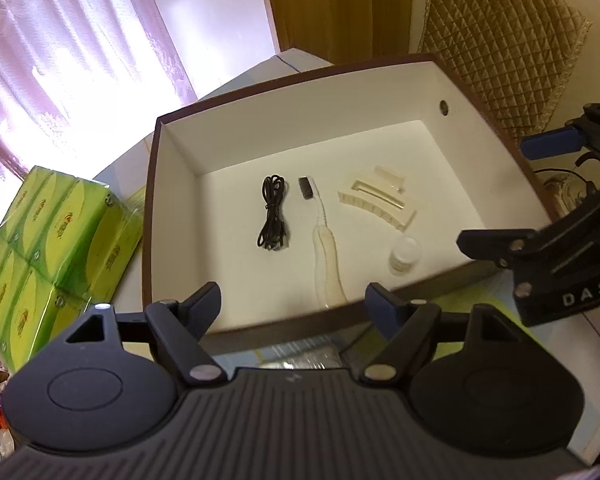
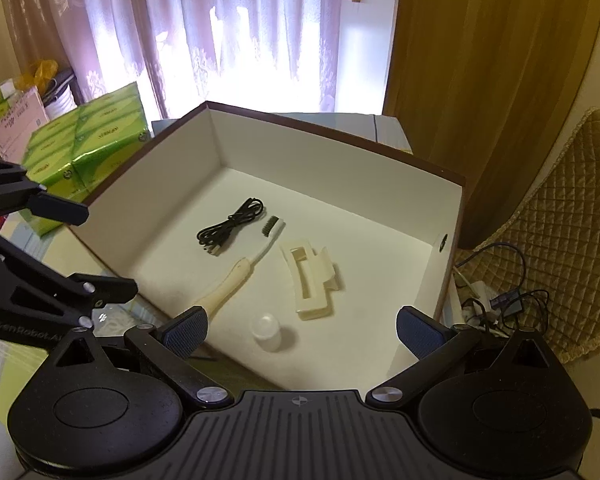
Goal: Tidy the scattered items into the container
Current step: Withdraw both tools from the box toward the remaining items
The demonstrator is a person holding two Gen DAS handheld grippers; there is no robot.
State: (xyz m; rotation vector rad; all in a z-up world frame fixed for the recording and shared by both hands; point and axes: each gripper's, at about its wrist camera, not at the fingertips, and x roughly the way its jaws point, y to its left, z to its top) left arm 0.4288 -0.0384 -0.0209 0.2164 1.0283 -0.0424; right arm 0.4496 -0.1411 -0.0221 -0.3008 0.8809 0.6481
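Behind the left gripper (image 1: pixel 294 304), toothbrush (image 1: pixel 327 256) handle end hidden.

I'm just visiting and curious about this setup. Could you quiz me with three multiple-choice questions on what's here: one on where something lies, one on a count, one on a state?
1. The black cable lies:
A. inside the box
B. on the green packs
C. on the chair

2. Items in the box:
A. two
B. four
C. six

3. The left gripper is:
A. holding the toothbrush
B. open and empty
C. shut

Answers:
1 A, it rests on the box floor.
2 B: cable, toothbrush, hair clip, small bottle.
3 B, nothing sits between its fingers.
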